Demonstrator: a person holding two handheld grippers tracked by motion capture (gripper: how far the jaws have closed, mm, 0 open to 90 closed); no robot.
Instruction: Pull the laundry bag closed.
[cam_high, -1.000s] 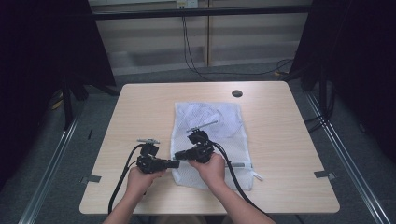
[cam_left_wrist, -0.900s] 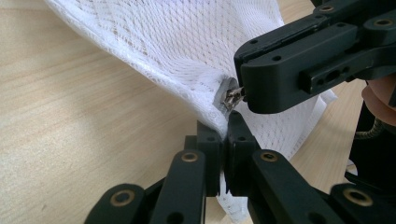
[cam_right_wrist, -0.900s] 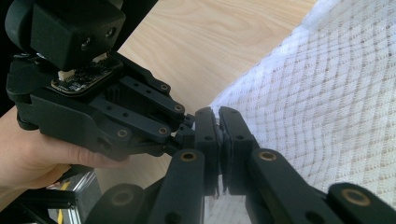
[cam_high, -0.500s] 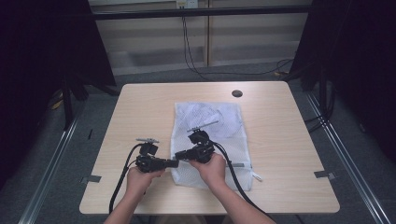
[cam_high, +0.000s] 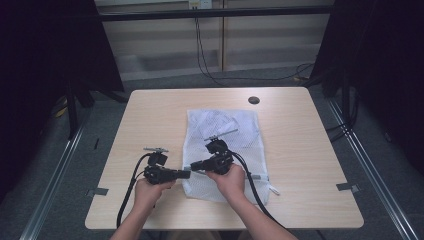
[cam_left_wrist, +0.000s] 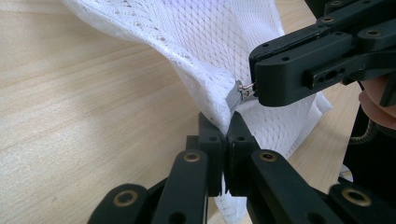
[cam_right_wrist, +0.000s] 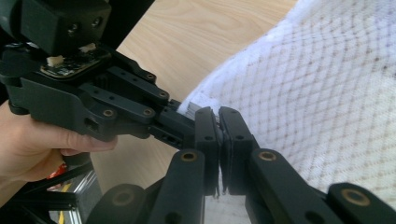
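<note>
White mesh bag (cam_high: 227, 145) lying flat on the table (cam_high: 310, 150), long axis running away from the person, its near-left edge pinched by the left gripper (cam_left_wrist: 227, 137) and its zipper pull (cam_left_wrist: 238, 93) clamped by the right gripper (cam_high: 192, 165).

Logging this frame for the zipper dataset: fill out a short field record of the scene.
surface: wooden table
item: white mesh laundry bag, lying flat
left gripper: shut on the bag's edge beside the zipper
right gripper: shut on the metal zipper pull
grippers' spacing: tips close together at the bag's left edge
</note>
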